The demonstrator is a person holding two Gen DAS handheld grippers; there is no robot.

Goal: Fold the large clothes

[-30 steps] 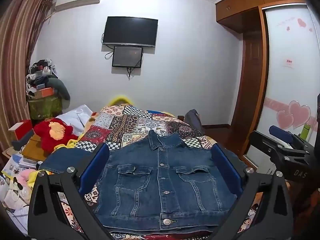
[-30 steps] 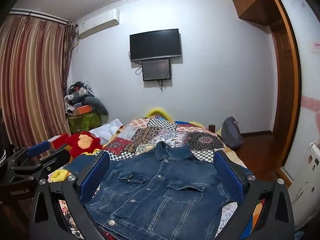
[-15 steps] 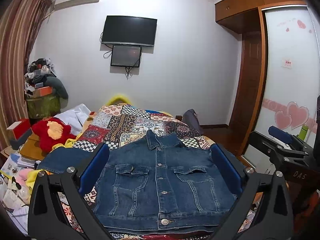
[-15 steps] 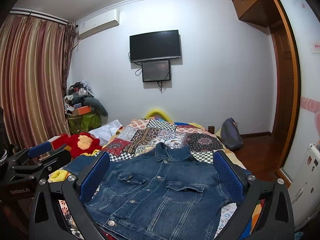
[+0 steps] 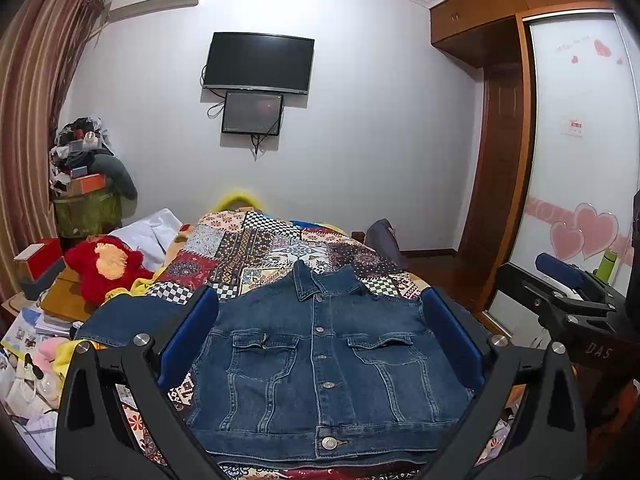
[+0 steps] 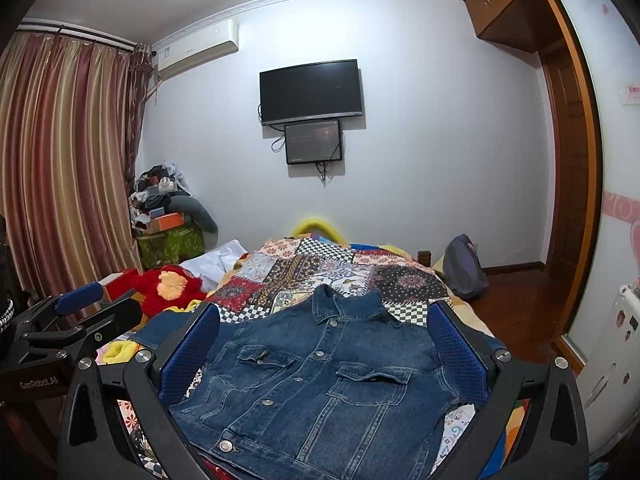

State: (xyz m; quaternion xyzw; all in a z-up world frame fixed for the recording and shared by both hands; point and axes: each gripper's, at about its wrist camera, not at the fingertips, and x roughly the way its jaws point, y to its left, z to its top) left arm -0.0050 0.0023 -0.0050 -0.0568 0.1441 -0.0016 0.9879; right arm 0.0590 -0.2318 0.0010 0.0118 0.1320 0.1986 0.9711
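Observation:
A dark blue denim jacket (image 5: 324, 364) lies buttoned, front up, collar away from me, on the patchwork quilt (image 5: 276, 244) of a bed. One sleeve (image 5: 132, 320) stretches out to the left. My left gripper (image 5: 320, 308) hovers above the jacket's near hem, open, its blue pads wide apart with nothing between them. In the right wrist view the same jacket (image 6: 320, 376) lies under my right gripper (image 6: 324, 320), which is also open and empty. Each gripper shows in the other's view: the right gripper (image 5: 568, 292) at the right edge, the left gripper (image 6: 76, 312) at the left edge.
A red plush toy (image 5: 106, 264) and a white cloth (image 5: 148, 232) lie left of the bed, with books and clutter (image 5: 36, 320) below. A grey bag (image 5: 384, 236) sits at the bed's far right. A wardrobe (image 5: 576, 160) stands at the right, curtains (image 6: 64, 160) at the left.
Both views have shifted slightly, the jacket sitting a touch higher in the left wrist view. The jacket itself has not moved and both grippers stay open.

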